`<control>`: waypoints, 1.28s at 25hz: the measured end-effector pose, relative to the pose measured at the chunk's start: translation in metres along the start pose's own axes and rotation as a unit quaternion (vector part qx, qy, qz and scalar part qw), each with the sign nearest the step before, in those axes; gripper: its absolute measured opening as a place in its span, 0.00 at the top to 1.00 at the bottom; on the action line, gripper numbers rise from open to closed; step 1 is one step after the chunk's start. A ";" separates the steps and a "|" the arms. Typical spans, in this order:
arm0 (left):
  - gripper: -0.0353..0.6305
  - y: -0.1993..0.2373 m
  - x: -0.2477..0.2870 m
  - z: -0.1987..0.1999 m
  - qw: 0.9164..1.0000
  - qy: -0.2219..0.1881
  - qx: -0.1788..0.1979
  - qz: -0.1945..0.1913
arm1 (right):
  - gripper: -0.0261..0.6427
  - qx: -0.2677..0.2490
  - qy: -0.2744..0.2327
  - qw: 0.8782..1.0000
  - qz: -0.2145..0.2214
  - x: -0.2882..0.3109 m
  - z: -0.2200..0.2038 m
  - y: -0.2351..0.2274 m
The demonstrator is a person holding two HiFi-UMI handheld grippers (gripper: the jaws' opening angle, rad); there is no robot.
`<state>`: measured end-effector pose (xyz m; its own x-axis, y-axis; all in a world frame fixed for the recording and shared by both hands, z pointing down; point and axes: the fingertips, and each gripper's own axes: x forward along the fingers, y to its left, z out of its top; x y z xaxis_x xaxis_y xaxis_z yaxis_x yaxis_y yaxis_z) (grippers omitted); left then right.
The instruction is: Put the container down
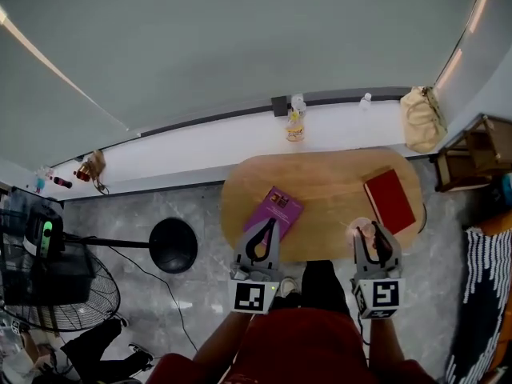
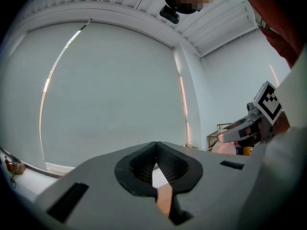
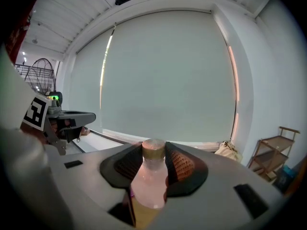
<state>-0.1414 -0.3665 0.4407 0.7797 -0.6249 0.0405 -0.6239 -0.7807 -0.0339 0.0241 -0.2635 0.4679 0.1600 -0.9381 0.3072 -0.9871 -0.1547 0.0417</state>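
The right claw (image 3: 154, 151) is clamped on the container (image 3: 149, 181), a pale pink see-through bottle with a dull gold cap (image 3: 153, 148). Its pads press the bottle's neck from both sides. Seen from the head view, the container sits at the near right edge of the counter (image 1: 328, 178); whether it touches the counter cannot be told. The left claw (image 2: 155, 150) has its tips together and nothing between them. It hangs over the counter's near middle, above the near end of a purple book (image 1: 276, 208). A red book (image 1: 390, 200) lies on the counter's right part.
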 end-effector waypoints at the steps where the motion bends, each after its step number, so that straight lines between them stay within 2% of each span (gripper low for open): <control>1: 0.94 -0.001 0.007 -0.005 1.000 0.005 -0.001 -0.001 | 0.75 0.008 0.003 1.000 0.000 0.006 -0.002 -0.004; 9: 0.94 -0.009 0.051 -0.045 0.999 0.040 -0.012 -0.011 | 0.75 0.006 0.050 0.999 0.016 0.047 -0.043 -0.023; 15: 0.94 -0.015 0.071 -0.081 0.997 0.072 -0.020 -0.018 | 0.75 0.014 0.089 0.996 0.021 0.078 -0.090 -0.029; 25: 0.94 -0.026 0.091 -0.134 0.990 0.133 -0.039 -0.025 | 0.75 0.039 0.169 0.984 0.041 0.114 -0.172 -0.035; 32: 0.94 -0.033 0.104 -0.172 0.983 0.172 -0.052 -0.029 | 0.75 0.022 0.216 0.975 0.045 0.144 -0.236 -0.047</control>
<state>-0.0489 -0.4060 0.6175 0.7611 -0.5292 0.3750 -0.5951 -0.7998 0.0792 0.0917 -0.3183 0.7343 0.0441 -0.7325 0.6794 -0.9941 -0.0994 -0.0426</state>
